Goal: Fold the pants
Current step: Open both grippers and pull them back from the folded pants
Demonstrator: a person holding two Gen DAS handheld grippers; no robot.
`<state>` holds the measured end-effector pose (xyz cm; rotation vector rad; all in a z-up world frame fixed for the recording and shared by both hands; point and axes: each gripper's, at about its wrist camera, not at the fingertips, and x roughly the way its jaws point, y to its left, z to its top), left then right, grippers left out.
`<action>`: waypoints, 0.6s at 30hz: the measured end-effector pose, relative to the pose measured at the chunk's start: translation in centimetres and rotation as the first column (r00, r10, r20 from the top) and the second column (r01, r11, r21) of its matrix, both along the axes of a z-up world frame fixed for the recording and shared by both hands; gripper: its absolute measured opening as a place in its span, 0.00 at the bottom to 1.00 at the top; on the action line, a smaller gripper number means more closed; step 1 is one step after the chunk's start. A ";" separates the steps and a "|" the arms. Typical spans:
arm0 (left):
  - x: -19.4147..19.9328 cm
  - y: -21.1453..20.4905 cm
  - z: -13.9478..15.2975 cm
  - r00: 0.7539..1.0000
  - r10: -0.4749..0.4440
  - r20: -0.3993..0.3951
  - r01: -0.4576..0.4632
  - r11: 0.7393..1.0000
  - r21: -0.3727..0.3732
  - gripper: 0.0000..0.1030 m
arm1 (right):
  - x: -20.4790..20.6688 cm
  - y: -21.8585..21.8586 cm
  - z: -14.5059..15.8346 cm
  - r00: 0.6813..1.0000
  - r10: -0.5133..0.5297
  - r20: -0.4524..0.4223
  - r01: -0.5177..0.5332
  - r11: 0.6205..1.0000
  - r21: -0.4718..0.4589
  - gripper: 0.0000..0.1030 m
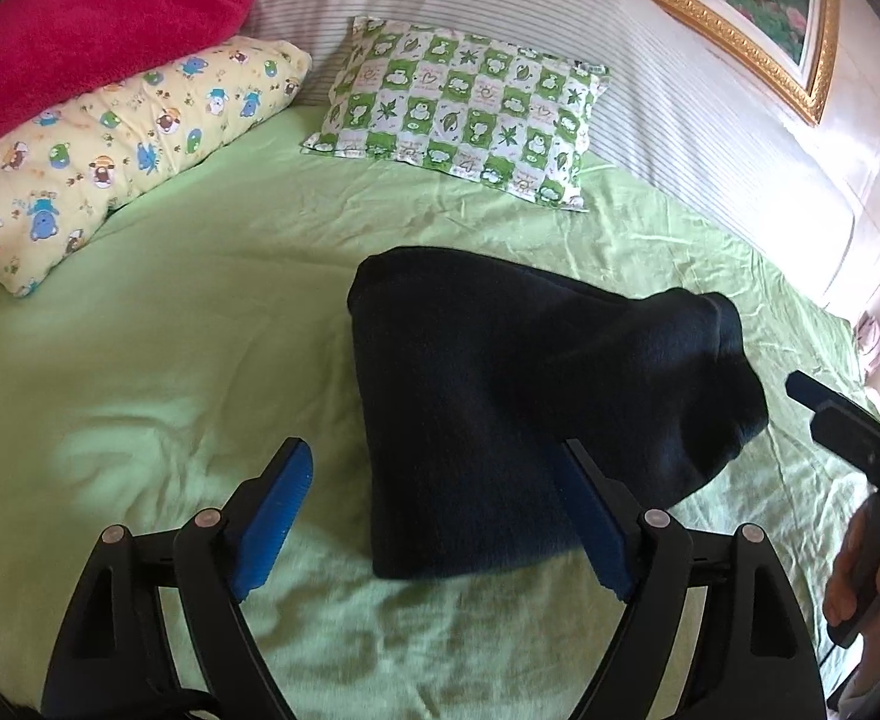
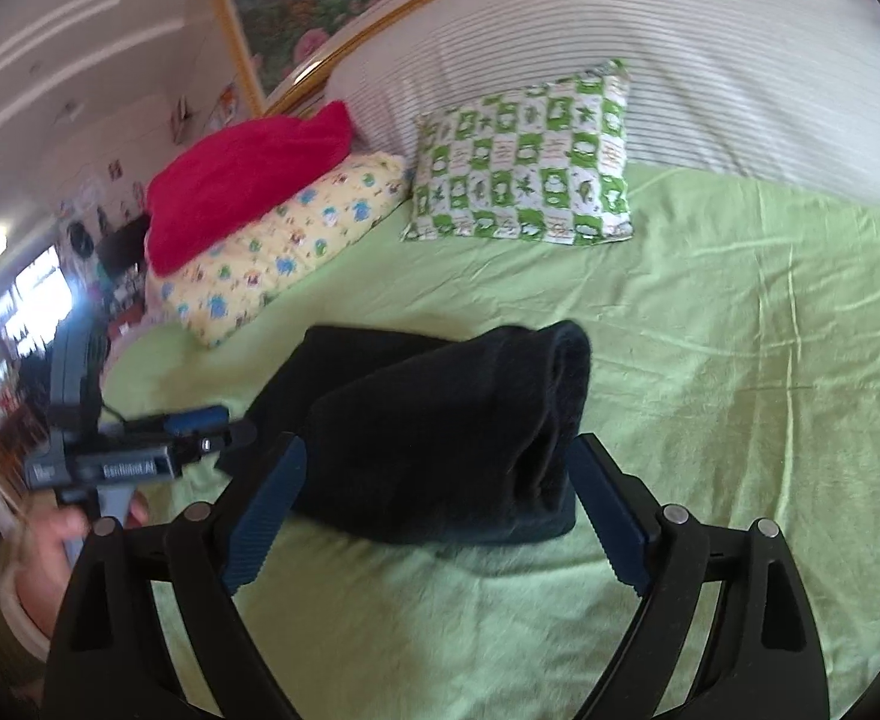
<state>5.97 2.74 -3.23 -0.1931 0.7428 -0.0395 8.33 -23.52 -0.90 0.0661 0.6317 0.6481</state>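
The dark navy pants [image 1: 499,408], of thick soft cloth, lie folded into a compact, roughly rectangular bundle on the green sheet [image 1: 170,360], with one end of the top layer bulging up rounded and loose.

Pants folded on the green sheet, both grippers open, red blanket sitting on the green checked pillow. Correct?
Not quite. The red blanket lies on the yellow cartoon pillow, not the green checked pillow; the right wrist view shows it. The rest holds: pants folded on the green sheet, both grippers open.
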 end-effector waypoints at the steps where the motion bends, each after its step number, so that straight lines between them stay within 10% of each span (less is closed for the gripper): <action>1: -0.3 -0.1 0.0 1.000 0.001 0.002 -0.001 1.000 0.010 0.81 | -0.7 0.3 -0.2 1.000 0.010 0.009 -0.009 1.000 -0.019 0.87; 18: -4.3 -2.4 -2.0 1.000 -0.020 -0.011 0.021 0.989 0.149 0.84 | -4.7 2.2 -3.2 1.000 0.010 -0.012 -0.011 0.991 -0.130 0.87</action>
